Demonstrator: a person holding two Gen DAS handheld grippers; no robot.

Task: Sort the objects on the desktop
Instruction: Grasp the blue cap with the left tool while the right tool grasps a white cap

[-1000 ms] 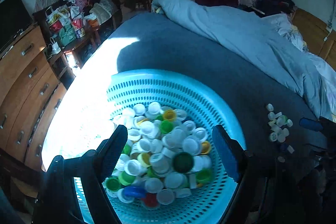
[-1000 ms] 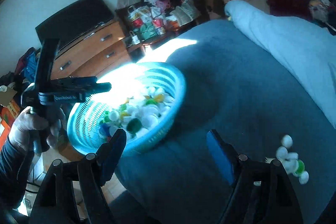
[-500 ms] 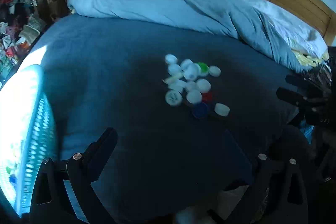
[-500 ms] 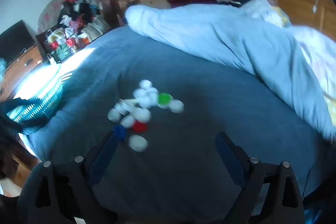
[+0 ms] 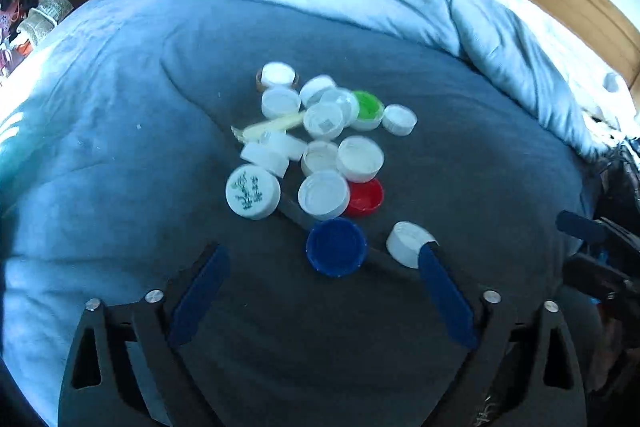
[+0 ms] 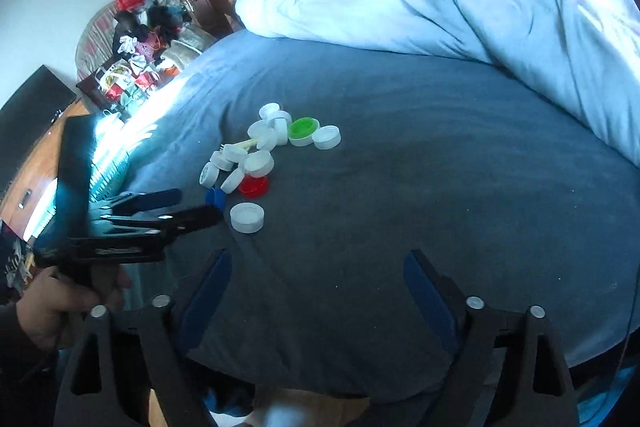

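right hand-held gripper (image 6: 316, 267): jaws closing, nothing between, over bare blue bed (image 6: 420, 155) | bottle caps (image 6: 260, 151): loose cluster, mostly white, plus green cap (image 6: 303, 127), red cap (image 6: 253, 185) | left hand-held gripper (image 6: 196, 205): beside lone white cap (image 6: 247, 217), person's hand (image 6: 60, 303) on its grip | pale duvet (image 6: 460, 11) behind

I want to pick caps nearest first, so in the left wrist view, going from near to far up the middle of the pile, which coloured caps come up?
Blue cap → red cap → green cap. The white caps between them overlap too much to order.
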